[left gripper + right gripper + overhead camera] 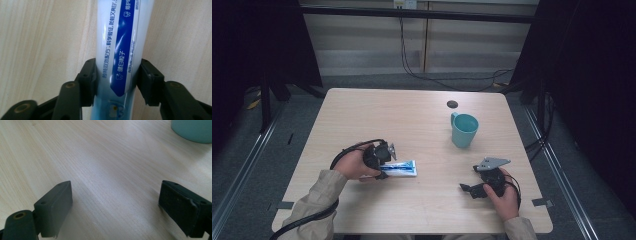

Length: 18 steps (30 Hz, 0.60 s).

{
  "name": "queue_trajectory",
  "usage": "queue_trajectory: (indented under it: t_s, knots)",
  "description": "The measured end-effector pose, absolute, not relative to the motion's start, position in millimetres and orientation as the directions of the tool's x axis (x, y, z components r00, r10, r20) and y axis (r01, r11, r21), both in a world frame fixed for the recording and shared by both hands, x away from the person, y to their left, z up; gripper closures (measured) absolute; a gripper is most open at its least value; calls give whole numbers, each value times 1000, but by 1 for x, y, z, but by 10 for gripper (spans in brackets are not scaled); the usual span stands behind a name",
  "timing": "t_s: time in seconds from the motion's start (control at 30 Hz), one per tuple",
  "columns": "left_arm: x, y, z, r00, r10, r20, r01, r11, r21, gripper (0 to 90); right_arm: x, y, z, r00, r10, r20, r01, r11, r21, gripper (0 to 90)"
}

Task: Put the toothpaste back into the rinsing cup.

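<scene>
On the pale wooden counter (412,120), a toothpaste tube (120,37) is clamped by the left hand-held gripper (117,75). The right hand-held gripper (115,205) is held wide, empty. The tube is judged light and soft, best gripped mid-body.

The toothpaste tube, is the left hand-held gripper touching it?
Touching. In the left gripper view, both black pads of the left hand-held gripper press against the sides of the toothpaste tube, which lies on the table.

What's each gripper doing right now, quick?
Left gripper: shut on the white-and-blue plastic toothpaste tube lying on the light wooden table.
Right gripper: open, nothing between its jaws.
</scene>
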State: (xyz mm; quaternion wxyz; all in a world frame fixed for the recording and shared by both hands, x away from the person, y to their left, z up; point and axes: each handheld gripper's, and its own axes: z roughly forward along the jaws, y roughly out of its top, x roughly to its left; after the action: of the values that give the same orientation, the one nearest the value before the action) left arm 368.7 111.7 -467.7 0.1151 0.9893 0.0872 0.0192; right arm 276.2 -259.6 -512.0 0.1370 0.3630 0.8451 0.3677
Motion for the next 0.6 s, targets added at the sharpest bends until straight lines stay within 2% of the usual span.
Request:
queue_trajectory:
  t_s: [0.2, 0.37, 0.6]
  knots:
    - [368, 110, -461, 979, 203, 14, 196, -958, 208, 673, 276, -260, -512, -698, 715, 37, 514, 464, 722, 113]
    - [366, 114, -460, 965, 260, -11, 255, -936, 240, 716, 277, -260, -512, -698, 715, 40, 515, 462, 722, 113]
    - [368, 122, -459, 937, 337, -96, 350, -886, 305, 731, 276, -260, -512, -698, 715, 36, 513, 465, 722, 113]
